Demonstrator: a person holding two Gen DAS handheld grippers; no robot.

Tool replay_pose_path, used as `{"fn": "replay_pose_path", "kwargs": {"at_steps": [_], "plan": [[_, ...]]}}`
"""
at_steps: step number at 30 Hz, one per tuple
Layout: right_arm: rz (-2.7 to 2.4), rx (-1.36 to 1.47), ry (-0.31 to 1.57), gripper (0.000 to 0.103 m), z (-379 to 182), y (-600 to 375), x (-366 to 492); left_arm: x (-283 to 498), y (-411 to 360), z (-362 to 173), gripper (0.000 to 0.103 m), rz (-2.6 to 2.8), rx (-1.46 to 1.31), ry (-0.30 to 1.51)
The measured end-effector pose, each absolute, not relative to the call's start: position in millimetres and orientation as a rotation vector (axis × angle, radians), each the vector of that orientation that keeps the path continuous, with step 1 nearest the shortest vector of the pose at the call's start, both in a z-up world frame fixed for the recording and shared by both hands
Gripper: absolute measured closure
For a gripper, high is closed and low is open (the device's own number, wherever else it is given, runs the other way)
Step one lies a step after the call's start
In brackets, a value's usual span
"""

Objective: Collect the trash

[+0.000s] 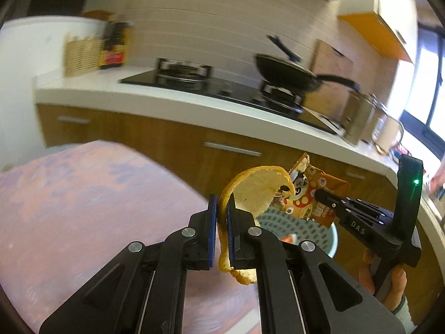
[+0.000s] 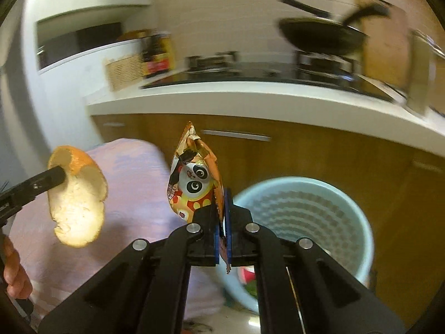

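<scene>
My left gripper (image 1: 221,211) is shut on a curled orange peel (image 1: 256,192) and holds it in the air. The peel also shows in the right wrist view (image 2: 78,203), with the left gripper's tip (image 2: 59,174) on it. My right gripper (image 2: 221,204) is shut on an orange snack wrapper with a panda print (image 2: 192,178); it also shows in the left wrist view (image 1: 311,194). A light blue ribbed trash bin (image 2: 358,217) stands below, to the right of the wrapper, with some trash at its bottom. In the left wrist view the bin (image 1: 332,239) lies under both items.
A table with a pink cloth (image 1: 83,208) is at the left. Behind is a white kitchen counter (image 1: 194,105) with wooden cabinets, a gas hob, a black pan (image 1: 286,72), a steel pot, a wicker basket (image 1: 80,55) and a dark bottle.
</scene>
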State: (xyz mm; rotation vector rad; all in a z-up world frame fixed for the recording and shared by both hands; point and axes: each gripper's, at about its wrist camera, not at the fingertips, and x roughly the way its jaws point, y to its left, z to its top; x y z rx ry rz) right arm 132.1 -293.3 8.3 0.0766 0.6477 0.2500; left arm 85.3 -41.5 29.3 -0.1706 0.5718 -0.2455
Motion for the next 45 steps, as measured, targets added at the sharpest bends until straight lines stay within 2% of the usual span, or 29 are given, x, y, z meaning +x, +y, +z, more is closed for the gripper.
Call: {"fn": "replay_pose_path", "kwargs": {"at_steps": [6, 15, 21, 23, 25, 26, 27, 28, 29, 30, 32, 39, 45], "plan": [[0.090, 0.155, 0.794, 0.101, -19, -346, 153, 125, -104, 23, 0.098, -0.314, -0.117, 0.625], [0.053, 0.215, 0.986, 0.099, -73, -367, 177, 174, -158, 3, 0.098, -0.368, -0.081, 0.712], [0.058, 0.253, 0.999, 0.083, -80, -371, 172, 193, -175, -16, 0.098, -0.371, -0.083, 0.757], [0.043, 0.272, 0.993, 0.074, -80, -377, 170, 198, -177, -22, 0.097, -0.373, -0.092, 0.772], [0.033, 0.287, 0.982, 0.057, -79, -384, 166, 205, -178, -31, 0.097, -0.382, -0.119, 0.797], [0.026, 0.289, 0.970, 0.055, -76, -385, 162, 208, -178, -35, 0.096, -0.391, -0.143, 0.810], [0.025, 0.289, 0.965, 0.055, -75, -387, 161, 210, -177, -38, 0.094, -0.396, -0.176, 0.821], [0.025, 0.289, 0.959, 0.055, -72, -387, 159, 212, -176, -41, 0.079, -0.391, -0.191, 0.824], [0.024, 0.289, 0.951, 0.055, -69, -387, 158, 214, -177, -44, 0.043, -0.383, -0.191, 0.831], [0.024, 0.287, 0.944, 0.055, -67, -387, 158, 214, -178, -47, 0.036, -0.351, -0.174, 0.835], [0.025, 0.272, 0.921, 0.055, -58, -384, 153, 209, -177, -46, 0.039, -0.371, -0.150, 0.821], [0.048, 0.210, 0.804, 0.054, -19, -364, 134, 169, -144, -8, 0.036, -0.425, -0.118, 0.723], [0.093, 0.136, 0.681, 0.046, 22, -329, 106, 116, -97, 20, 0.025, -0.356, -0.080, 0.597]]}}
